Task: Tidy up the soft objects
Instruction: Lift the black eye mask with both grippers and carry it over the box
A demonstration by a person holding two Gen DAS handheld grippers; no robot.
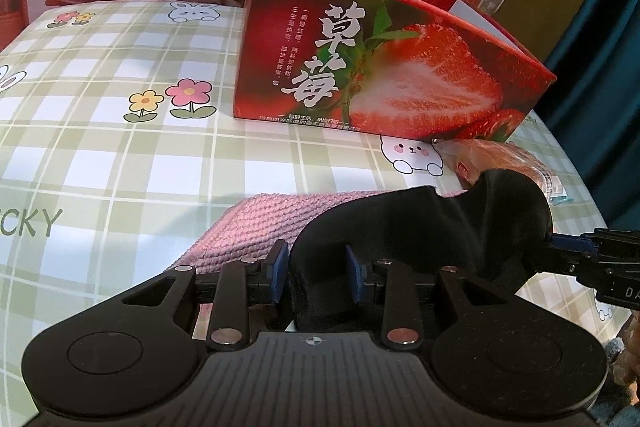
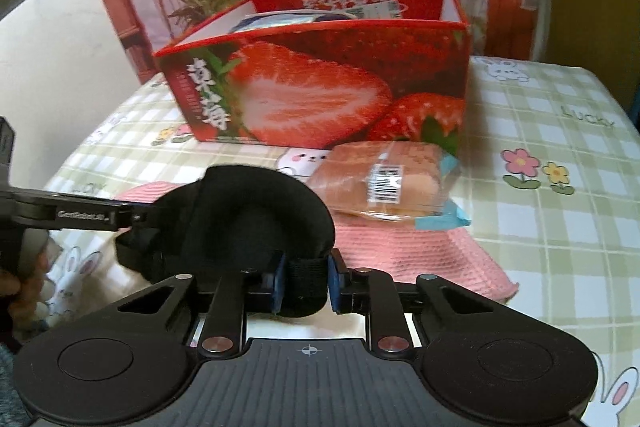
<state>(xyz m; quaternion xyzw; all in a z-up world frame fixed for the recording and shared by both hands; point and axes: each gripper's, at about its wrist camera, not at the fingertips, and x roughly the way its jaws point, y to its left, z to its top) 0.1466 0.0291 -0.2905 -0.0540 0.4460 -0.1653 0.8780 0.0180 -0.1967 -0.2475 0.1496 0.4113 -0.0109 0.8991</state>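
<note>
Honestly, the risky bit is that both tongs are clamped on the same black sock (image 1: 432,227), which hangs stretched between them above the pink knitted cloth (image 1: 256,223) on the counter (image 1: 120,131). The left tongs (image 1: 318,275) pinch one end, the right tongs (image 2: 306,285) the other. If the two pull apart unevenly, the fabric could slip out of one grip and flop onto the wrapped bread (image 2: 384,179) lying just beside the strawberry box (image 2: 320,83). The box wall is tall too, so a low carry might snag the sock on its rim.
</note>
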